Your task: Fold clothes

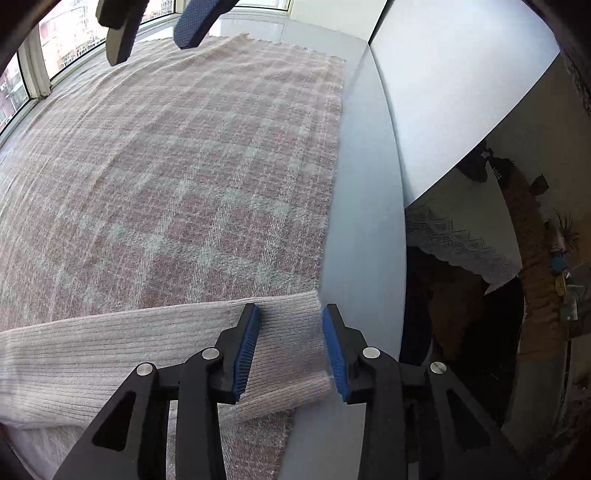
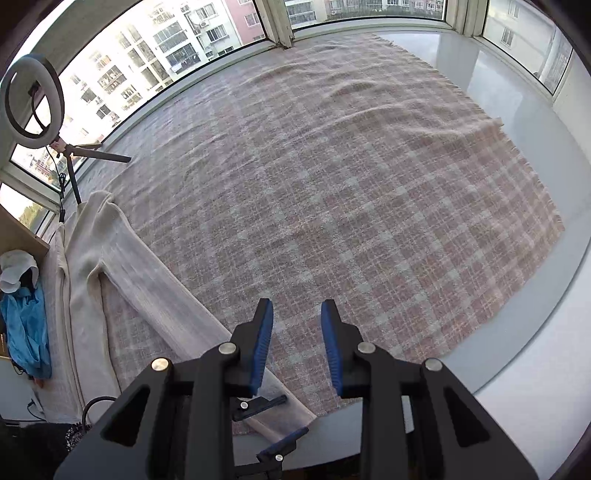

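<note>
A cream ribbed sweater [image 2: 92, 258] lies on a pink and grey plaid blanket [image 2: 332, 184]. One long sleeve [image 1: 147, 343] stretches across the blanket's near edge, its cuff [image 1: 291, 332] between the fingers of my left gripper [image 1: 291, 350]. The left jaws are open around the cuff, not closed on it. My right gripper [image 2: 297, 347] is open and empty above the blanket, just right of the sleeve [image 2: 166, 306]. The right gripper's fingers show at the top of the left wrist view [image 1: 155, 26]; the left gripper shows below the right one [image 2: 273, 424].
The blanket covers a white platform [image 2: 517, 350] by bay windows [image 2: 184, 44]. A ring light on a tripod [image 2: 33, 99] stands at the left. A blue cloth [image 2: 26, 328] and white cap hang at far left. The platform edge drops off at right [image 1: 369, 258].
</note>
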Demonstrator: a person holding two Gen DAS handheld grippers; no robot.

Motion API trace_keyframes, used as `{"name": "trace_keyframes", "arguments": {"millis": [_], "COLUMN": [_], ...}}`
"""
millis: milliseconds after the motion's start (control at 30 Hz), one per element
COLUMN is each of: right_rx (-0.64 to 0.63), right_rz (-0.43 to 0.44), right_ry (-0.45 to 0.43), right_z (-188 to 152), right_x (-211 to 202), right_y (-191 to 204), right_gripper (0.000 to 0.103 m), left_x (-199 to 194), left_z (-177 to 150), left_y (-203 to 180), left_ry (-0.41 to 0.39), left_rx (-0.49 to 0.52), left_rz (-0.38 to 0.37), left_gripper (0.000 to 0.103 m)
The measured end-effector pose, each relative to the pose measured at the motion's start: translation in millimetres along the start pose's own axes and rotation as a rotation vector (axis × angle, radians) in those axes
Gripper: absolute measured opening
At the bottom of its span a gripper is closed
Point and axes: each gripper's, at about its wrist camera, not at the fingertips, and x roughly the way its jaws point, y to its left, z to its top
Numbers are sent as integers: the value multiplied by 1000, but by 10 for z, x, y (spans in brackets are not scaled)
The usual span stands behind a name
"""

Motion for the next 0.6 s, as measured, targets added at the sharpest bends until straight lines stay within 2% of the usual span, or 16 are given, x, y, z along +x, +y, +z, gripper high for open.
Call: {"name": "trace_keyframes", "arguments": {"millis": [33,167,333,433,600], "right_rx": [0,9,-11,-30,-106], "right_rz": [-8,-21,-15,4,33], "right_ry": [-1,-8,-10,-6,19], "right_z": [16,89,193,276,368], "right_x": [0,-27,-14,31,153], "right_y": [-10,-40,61,167,490], "right_gripper": [27,27,27,27,27], "left_x": [1,-108,-430,-865,-1534], "left_z": [-7,-95,-187,-384,-860], "left_y": [46,330,487,587,859], "left_ry": [-3,-16,-81,-167,-282], "left_rx": [-19,-138,-198,-252,-345], "left_rz": [-19,-148,-243,-323,-379], "left_gripper": [2,2,2,2,2]}}
